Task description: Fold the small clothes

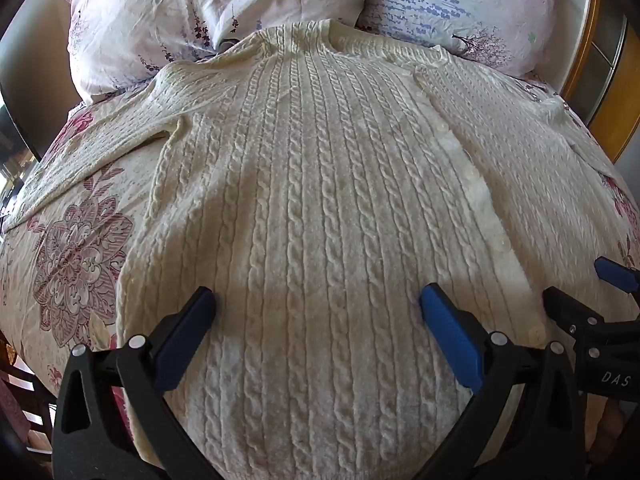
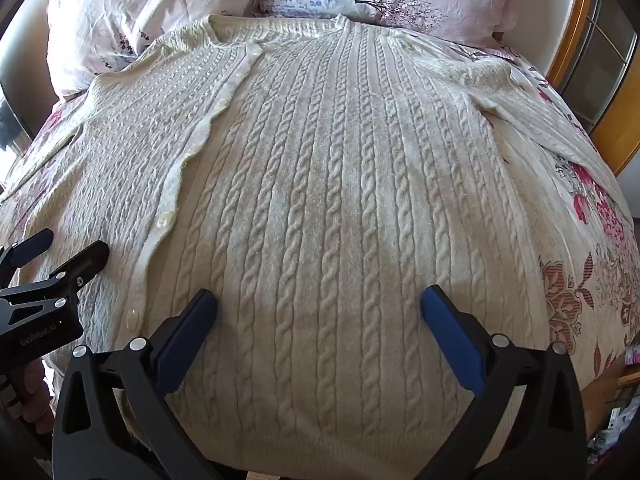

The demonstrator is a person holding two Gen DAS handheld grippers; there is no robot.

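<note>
A cream cable-knit cardigan (image 1: 320,200) lies spread flat, front up, on a floral bedspread (image 1: 80,248), collar far from me. Its button placket (image 1: 472,184) runs down the middle; it also shows in the right wrist view (image 2: 188,168). My left gripper (image 1: 318,304) is open and empty over the left half near the hem. My right gripper (image 2: 320,304) is open and empty over the right half of the cardigan (image 2: 340,200) near the hem. The right gripper also shows at the edge of the left wrist view (image 1: 580,284), and the left gripper in the right wrist view (image 2: 64,248).
Two floral pillows (image 1: 216,12) (image 1: 472,4) lie beyond the collar. A sleeve (image 1: 100,148) stretches out left, the other sleeve (image 2: 532,112) right. A wooden window frame (image 2: 568,52) stands at the far right. The bed's near edge is just below the hem.
</note>
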